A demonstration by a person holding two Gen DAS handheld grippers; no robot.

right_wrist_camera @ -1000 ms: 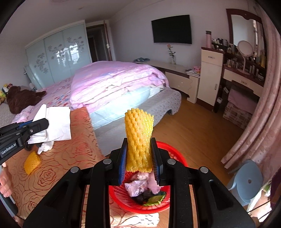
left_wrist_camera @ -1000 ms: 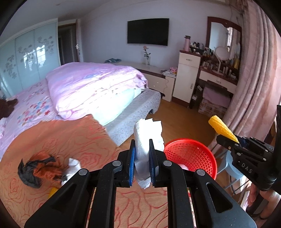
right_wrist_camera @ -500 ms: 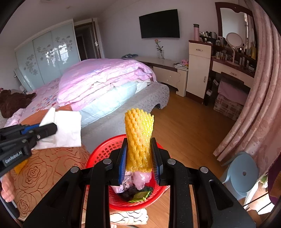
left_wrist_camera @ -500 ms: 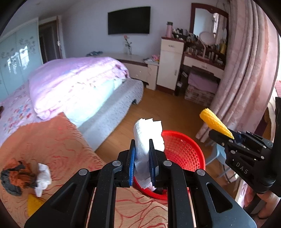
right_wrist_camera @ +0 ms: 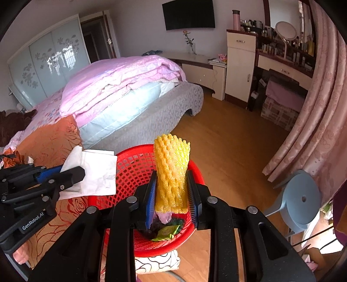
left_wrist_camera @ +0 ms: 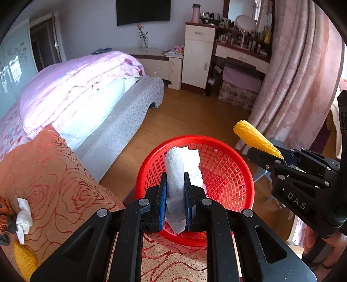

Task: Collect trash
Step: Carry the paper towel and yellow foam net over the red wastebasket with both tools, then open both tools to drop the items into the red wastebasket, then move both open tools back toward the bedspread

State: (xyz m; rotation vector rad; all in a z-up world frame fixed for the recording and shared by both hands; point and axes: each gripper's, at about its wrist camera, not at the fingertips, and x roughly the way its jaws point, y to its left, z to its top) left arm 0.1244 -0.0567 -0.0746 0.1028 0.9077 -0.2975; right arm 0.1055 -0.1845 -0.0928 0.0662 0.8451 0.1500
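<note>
My left claw (left_wrist_camera: 175,202) is pinching a white crumpled paper towel (left_wrist_camera: 181,173) between its blue pads, narrowed to the width of the towel. The towel stands upright over the round red plastic mesh basket (left_wrist_camera: 225,171). In the right wrist view the same claw (right_wrist_camera: 71,173) comes in from the left, its towel (right_wrist_camera: 95,171) hanging just at the basket's (right_wrist_camera: 130,164) near-left rim.

My right claw (right_wrist_camera: 171,195) is pressed onto a yellow foam fruit-net sleeve (right_wrist_camera: 171,169), held upright above the basket. Below it I see trash inside the basket: a pink scrap (right_wrist_camera: 164,217), something dark, and a green wrapper (right_wrist_camera: 167,233). From the left view that claw (left_wrist_camera: 279,157) sits to the right of the basket, the sleeve (left_wrist_camera: 253,136) poking out beyond the rim.

The basket rests at the edge of an orange cloth with a red rose pattern (left_wrist_camera: 54,177). Farther left on that cloth lie a crumpled white tissue (left_wrist_camera: 22,217), a dark rumpled wrapper (left_wrist_camera: 5,219) and another yellow foam net (left_wrist_camera: 25,260).

Beyond lies wooden flooring (left_wrist_camera: 184,117), a grey-based bed with a pink quilt (left_wrist_camera: 76,86), a blue plastic stool (right_wrist_camera: 301,201), pink curtains (left_wrist_camera: 299,71), a cluttered dressing table (left_wrist_camera: 243,50) and a wall-mounted television (right_wrist_camera: 188,14).
</note>
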